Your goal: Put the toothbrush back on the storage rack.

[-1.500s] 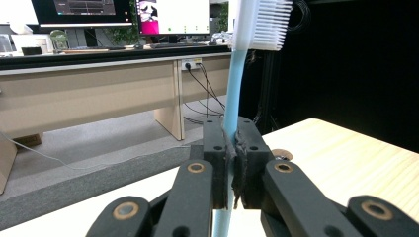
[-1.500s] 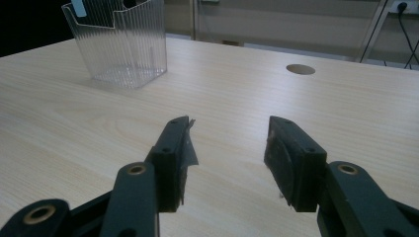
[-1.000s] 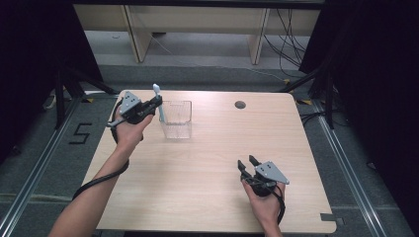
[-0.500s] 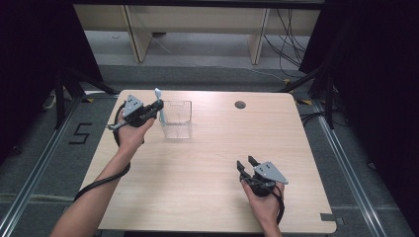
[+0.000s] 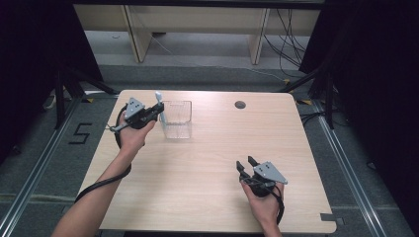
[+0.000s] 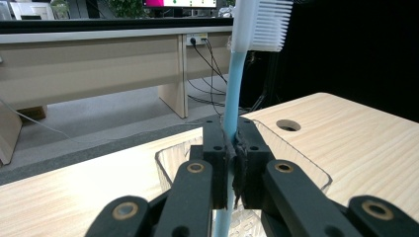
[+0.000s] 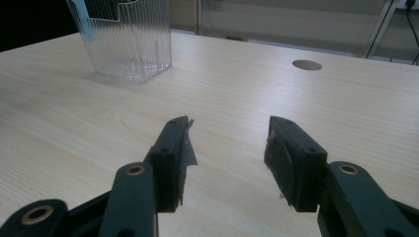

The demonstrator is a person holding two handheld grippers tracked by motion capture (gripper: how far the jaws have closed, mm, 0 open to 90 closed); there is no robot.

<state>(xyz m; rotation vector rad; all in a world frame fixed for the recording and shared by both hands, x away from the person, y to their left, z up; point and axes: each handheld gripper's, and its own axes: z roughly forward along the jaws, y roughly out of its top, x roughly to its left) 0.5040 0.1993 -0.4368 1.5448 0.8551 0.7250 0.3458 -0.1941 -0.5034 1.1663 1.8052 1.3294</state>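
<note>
Toothbrush [image 6: 232,98] clenched in left gripper [image 5: 148,114] jaws, handle upright, bristle head at top of left gripper view, lower end running down below jaws. Clear plastic holder [image 5: 177,118] just right of jaws in high view, upper left of frame; toothbrush stands at its left rim. Long axis vertical: likely next move is straight drop into holder. Right gripper [image 5: 247,165] released, empty, resting lower right on tabletop [image 5: 207,163], well apart from holder.
</note>
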